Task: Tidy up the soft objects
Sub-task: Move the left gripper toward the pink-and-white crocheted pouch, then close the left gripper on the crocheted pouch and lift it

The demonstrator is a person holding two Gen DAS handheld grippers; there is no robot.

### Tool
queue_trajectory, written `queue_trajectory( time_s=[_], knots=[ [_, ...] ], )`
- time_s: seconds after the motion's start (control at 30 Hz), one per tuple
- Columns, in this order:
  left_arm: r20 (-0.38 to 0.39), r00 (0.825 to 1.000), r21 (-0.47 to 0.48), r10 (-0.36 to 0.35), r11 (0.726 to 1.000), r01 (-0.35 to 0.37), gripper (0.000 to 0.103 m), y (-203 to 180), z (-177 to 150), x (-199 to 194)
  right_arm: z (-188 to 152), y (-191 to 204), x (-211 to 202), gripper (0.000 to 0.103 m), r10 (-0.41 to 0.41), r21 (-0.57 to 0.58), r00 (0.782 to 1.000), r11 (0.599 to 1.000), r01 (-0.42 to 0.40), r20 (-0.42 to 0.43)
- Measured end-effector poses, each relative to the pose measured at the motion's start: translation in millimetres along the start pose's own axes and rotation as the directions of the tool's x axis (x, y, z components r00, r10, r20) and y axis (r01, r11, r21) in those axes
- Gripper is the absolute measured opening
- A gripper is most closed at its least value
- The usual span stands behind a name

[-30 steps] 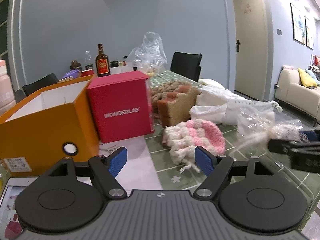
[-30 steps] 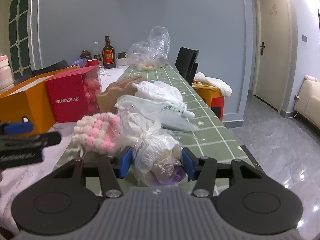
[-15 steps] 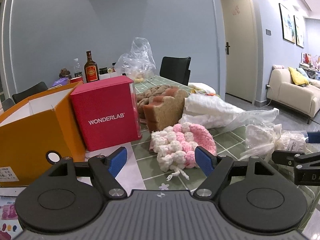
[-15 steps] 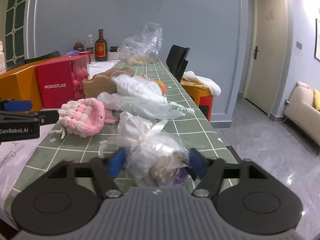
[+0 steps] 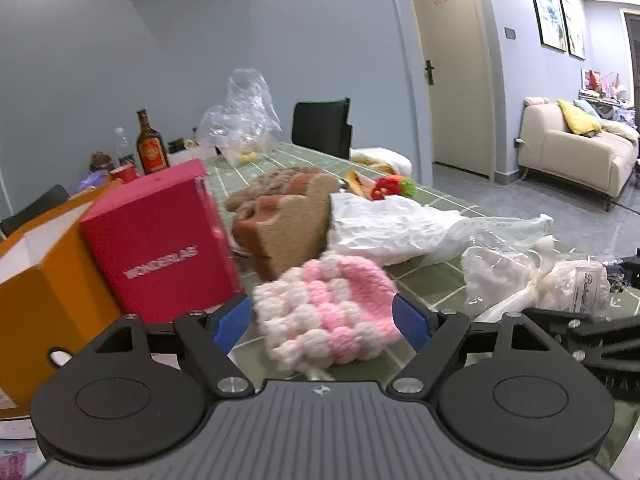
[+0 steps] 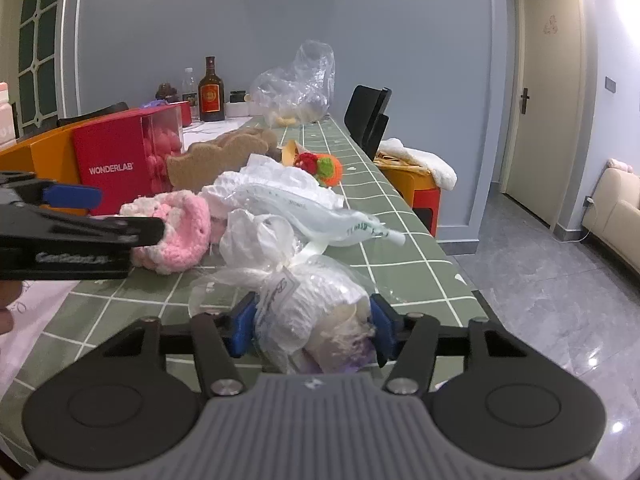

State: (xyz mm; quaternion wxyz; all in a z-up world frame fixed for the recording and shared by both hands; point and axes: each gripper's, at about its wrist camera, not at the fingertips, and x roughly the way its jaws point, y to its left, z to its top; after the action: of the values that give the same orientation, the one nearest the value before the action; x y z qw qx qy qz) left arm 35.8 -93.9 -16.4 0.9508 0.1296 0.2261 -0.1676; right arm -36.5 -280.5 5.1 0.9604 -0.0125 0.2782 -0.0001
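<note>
A home's open dining and living room.
A green checked table with black chairs stood near a cream sofa, framed pictures and a closed door.

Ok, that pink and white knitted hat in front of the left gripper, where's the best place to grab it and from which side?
Grip the pink and white knitted hat across its puffy middle, coming in low and straight ahead from the near table edge. It lies slumped flat on the green tablecloth, and the left gripper already brackets it with open jaws. The dangling yarn tie at its near edge looks too thin to hold.
</note>
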Motion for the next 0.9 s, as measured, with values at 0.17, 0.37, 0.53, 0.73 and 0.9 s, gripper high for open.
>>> queue_trajectory(
  time_s=[0.17, 0.37, 0.53, 0.73, 0.9],
  knots=[
    [-0.044, 0.998, 0.015, 0.035, 0.999, -0.034, 0.098, -11, 0, 19, -3, 1, -4, 0.057, -0.001, -0.017, 1.000, 1.000, 0.001, 0.000],
    [-0.056, 0.996, 0.097, 0.063, 0.994, -0.058, 0.101, -25, -4, 28, -4, 0, -4, 0.057, 0.009, -0.012, 1.000, 1.000, -0.009, 0.007],
    [-0.061, 0.998, 0.062, 0.033, 0.998, -0.029, 0.070, -22, -2, 30, -5, 1, -4, 0.057, 0.005, -0.026, 1.000, 1.000, -0.005, 0.008],
    [-0.029, 0.997, 0.083, 0.071, 0.994, -0.068, 0.042, -28, -3, 23, -7, 1, -5, 0.057, 0.003, -0.016, 1.000, 1.000, -0.003, 0.018],
    [0.031, 0.998, 0.040, 0.047, 0.998, -0.048, 0.007, -22, -4, 7, -7, 1, -6, 0.056, -0.001, -0.009, 1.000, 1.000, 0.001, 0.024]
  ],
)
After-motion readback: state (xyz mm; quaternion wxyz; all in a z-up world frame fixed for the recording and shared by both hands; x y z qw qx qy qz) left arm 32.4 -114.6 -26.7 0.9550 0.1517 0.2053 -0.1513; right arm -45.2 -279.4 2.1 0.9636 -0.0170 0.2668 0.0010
